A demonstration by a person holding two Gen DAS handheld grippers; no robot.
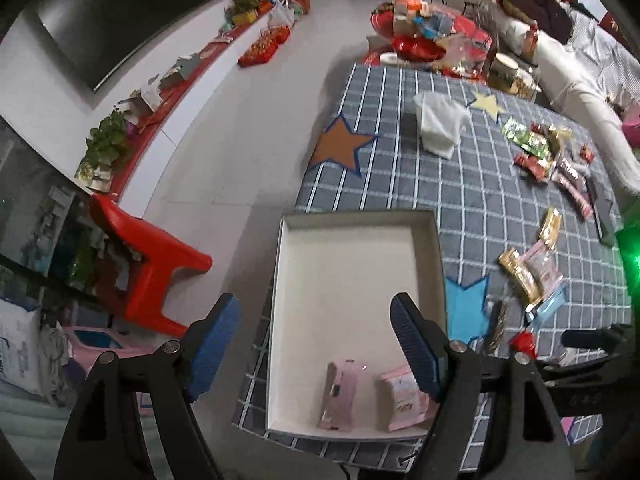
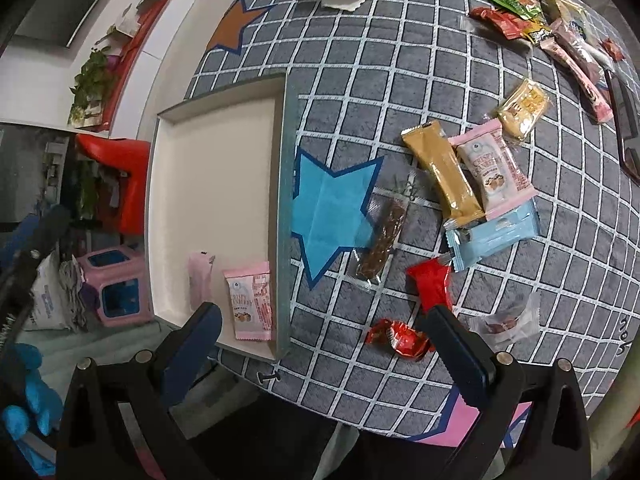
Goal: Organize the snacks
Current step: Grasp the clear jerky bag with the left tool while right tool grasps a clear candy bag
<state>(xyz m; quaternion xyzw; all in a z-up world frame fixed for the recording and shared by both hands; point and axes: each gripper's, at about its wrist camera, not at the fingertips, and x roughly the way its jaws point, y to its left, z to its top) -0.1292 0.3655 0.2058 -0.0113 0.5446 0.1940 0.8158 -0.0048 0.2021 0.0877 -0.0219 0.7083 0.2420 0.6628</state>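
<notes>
My right claw point(image 2: 320, 344) hangs released and empty over the red candy point(image 2: 400, 338), which lies on the tabletop point(image 2: 440, 60) just right of the white box point(image 2: 286, 200), long axis crosswise between my jaws. My left claw point(image 1: 316, 340), also released and empty, hovers over that box's interior, farther from the candy.
</notes>
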